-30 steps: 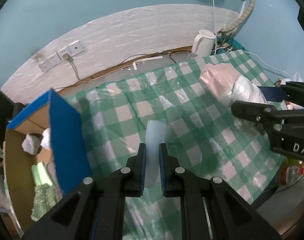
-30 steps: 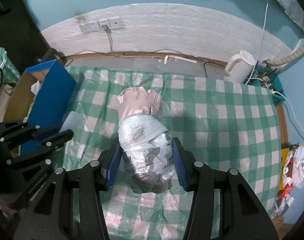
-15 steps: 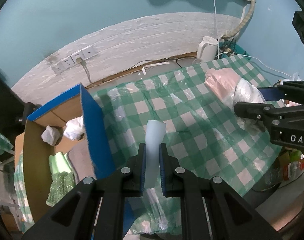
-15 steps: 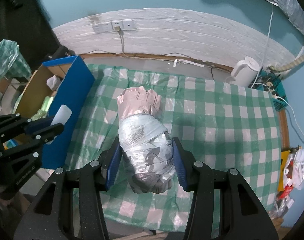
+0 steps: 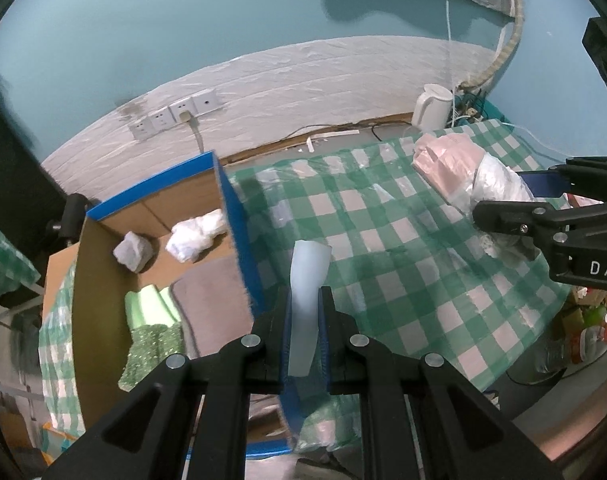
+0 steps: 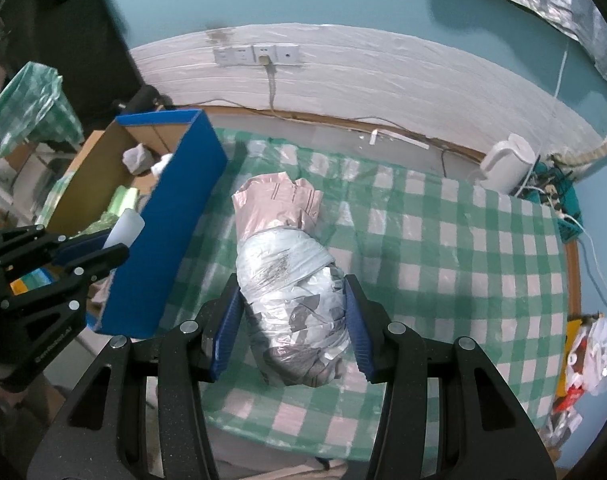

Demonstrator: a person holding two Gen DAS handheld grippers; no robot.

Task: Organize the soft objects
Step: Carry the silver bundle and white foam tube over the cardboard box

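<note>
My left gripper (image 5: 305,300) is shut on a thin pale blue soft sheet (image 5: 307,280) that stands up between its pads, held above the blue wall of a cardboard box (image 5: 239,240). The same sheet (image 6: 123,228) shows at the left of the right wrist view, over the box (image 6: 167,216). My right gripper (image 6: 293,304) is shut on a bundle of plastic bags (image 6: 291,280), silver-grey near me and pink at its far end, held above the green checked tablecloth (image 6: 443,248). The bundle (image 5: 463,172) and the right gripper (image 5: 503,200) appear at the right of the left wrist view.
Inside the box lie a white crumpled bag (image 5: 195,236), a grey lump (image 5: 133,254), a green roll (image 5: 151,304) and a grey-pink pad (image 5: 211,304). A white kettle (image 6: 507,168) and cables stand at the far right corner. Wall sockets (image 6: 255,56) sit behind the table.
Both grippers have moved left and up with their loads; the box has come further into view, and the pale sheet now sits over the box wall instead of over the tablecloth.
</note>
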